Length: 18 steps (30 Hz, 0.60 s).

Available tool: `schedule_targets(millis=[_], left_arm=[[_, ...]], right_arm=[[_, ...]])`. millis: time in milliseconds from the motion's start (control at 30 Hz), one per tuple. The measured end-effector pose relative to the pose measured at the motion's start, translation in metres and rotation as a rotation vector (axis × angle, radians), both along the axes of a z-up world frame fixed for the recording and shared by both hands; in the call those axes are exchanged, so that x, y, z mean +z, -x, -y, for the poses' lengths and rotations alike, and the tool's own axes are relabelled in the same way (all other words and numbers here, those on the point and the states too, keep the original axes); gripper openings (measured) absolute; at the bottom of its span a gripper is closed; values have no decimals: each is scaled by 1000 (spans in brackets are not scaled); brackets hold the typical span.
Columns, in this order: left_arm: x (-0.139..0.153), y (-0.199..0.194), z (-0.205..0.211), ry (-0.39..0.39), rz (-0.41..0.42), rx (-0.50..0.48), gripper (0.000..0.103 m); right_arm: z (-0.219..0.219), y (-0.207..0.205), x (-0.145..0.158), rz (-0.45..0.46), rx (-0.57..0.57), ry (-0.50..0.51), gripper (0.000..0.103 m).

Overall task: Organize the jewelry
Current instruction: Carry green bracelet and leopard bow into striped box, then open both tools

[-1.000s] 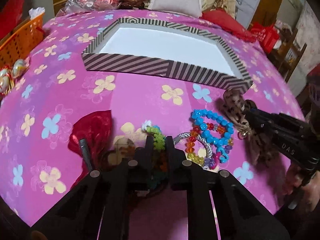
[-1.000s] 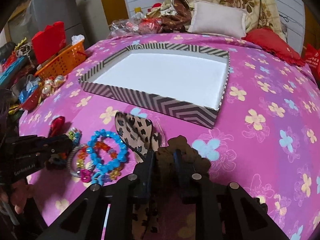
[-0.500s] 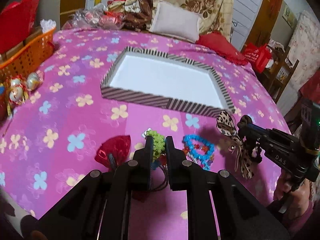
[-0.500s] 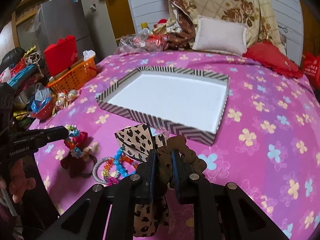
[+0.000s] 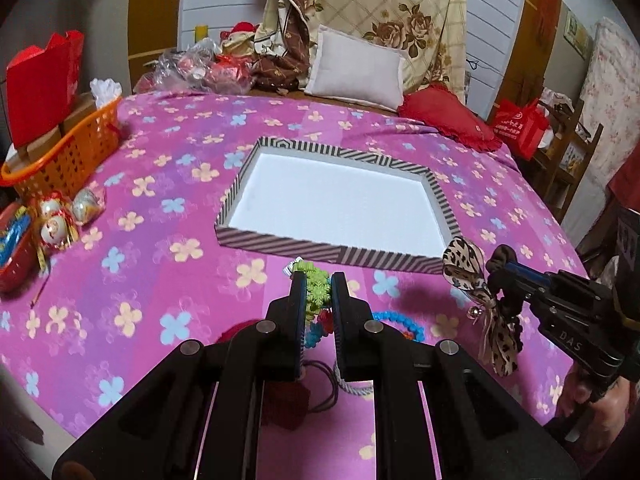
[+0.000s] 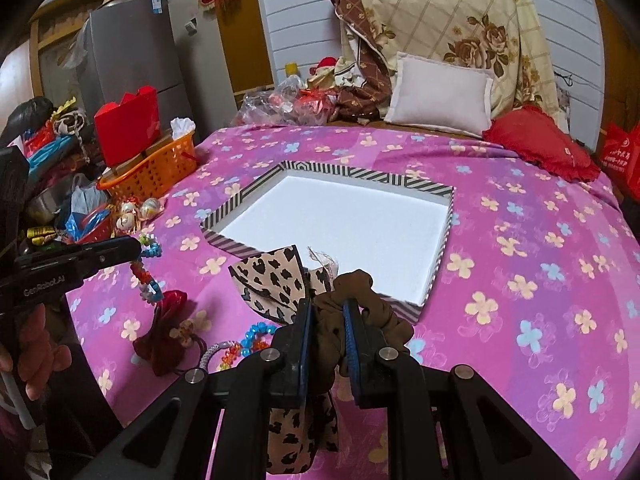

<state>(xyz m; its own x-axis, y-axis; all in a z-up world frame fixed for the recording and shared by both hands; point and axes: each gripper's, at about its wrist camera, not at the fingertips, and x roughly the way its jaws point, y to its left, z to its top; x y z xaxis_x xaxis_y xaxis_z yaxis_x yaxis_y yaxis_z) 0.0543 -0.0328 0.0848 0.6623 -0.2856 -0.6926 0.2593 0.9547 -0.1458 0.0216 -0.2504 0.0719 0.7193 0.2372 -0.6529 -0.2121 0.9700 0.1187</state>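
My left gripper (image 5: 319,285) is shut on a colourful flower-bead bracelet (image 5: 316,294) and holds it above the pink cloth; the bracelet hangs below it in the right wrist view (image 6: 146,276). My right gripper (image 6: 328,308) is shut on a brown scrunchie with a leopard-print bow (image 6: 272,280) and holds it raised; the bow also shows in the left wrist view (image 5: 466,268). A striped tray (image 5: 320,246) with a white floor lies beyond both, empty. On the cloth lie a dark red pouch (image 6: 164,336), a blue bead bracelet (image 5: 400,320) and a silver braided bangle (image 6: 210,354).
An orange basket (image 5: 68,156) and small wrapped ornaments (image 5: 54,224) sit at the table's left edge. A white pillow (image 5: 356,70), a red cushion (image 5: 448,116) and plastic bags (image 5: 200,68) lie at the far edge.
Both grippers have risen from the cloth, the left lifting the flower-bead bracelet and the right lifting the scrunchie with the bow. The views now look from higher up.
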Motion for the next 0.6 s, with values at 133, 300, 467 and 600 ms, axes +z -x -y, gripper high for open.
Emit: schedule_targets(millis=[133,300,467,600], left_arm=[[5,-9,2,-13,15,9,11],[8,-22,2,-30,24,24,11],[9,-35,5,-36,18,21,11],[9,-49,7,-20,-5,3,11]], right_arm=[[1,-4,5,7,-8,6,15],[5,-13,7,6,-20,12,15],[11,-24,8,3,-32,6,15],[15,-35,8,3,-42,14,15]])
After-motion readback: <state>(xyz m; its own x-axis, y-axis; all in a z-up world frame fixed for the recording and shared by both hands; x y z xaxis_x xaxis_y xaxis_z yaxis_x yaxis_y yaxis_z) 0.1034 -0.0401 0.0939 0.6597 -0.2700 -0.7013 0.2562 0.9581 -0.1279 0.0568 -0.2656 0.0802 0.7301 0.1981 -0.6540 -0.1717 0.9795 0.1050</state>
